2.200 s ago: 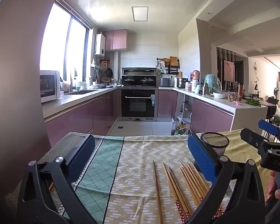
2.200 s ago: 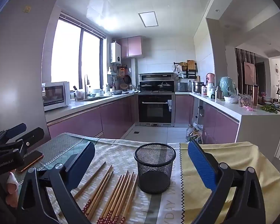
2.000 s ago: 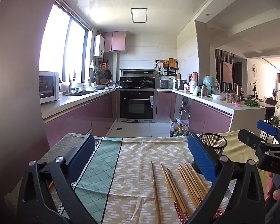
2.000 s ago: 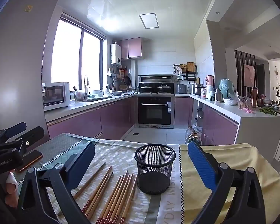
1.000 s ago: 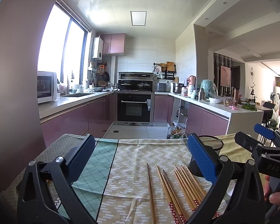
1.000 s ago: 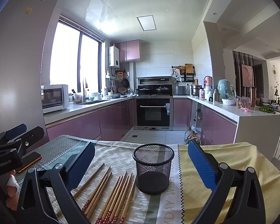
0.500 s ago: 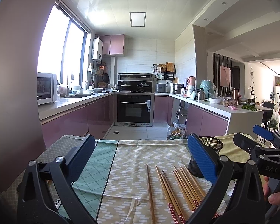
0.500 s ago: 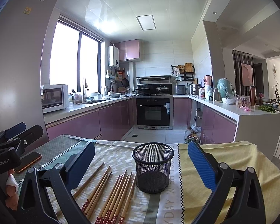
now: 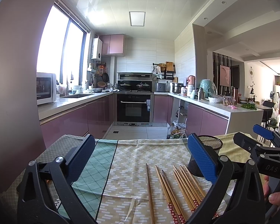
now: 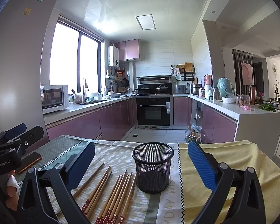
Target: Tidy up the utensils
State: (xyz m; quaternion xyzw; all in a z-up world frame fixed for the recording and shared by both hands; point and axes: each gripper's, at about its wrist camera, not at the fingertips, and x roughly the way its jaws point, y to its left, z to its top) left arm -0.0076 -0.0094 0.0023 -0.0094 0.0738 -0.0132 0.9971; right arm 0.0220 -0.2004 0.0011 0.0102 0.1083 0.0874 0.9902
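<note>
Chopsticks (image 10: 110, 192) lie side by side on bench (image 10: 233, 160), just left of upright mesh cup (image 10: 152, 169); phone (image 10: 29, 162) at far left.

- The left claw (image 9: 140, 160) stands wide apart, nothing between its blue pads.
- Wooden chopsticks (image 9: 175, 184) lie in a loose row on the patterned cloth (image 9: 132, 160), right of centre.
- A black mesh cup (image 9: 209, 149) stands upright just right of them.
- The right claw (image 9: 267, 140) shows at the far right edge.
</note>
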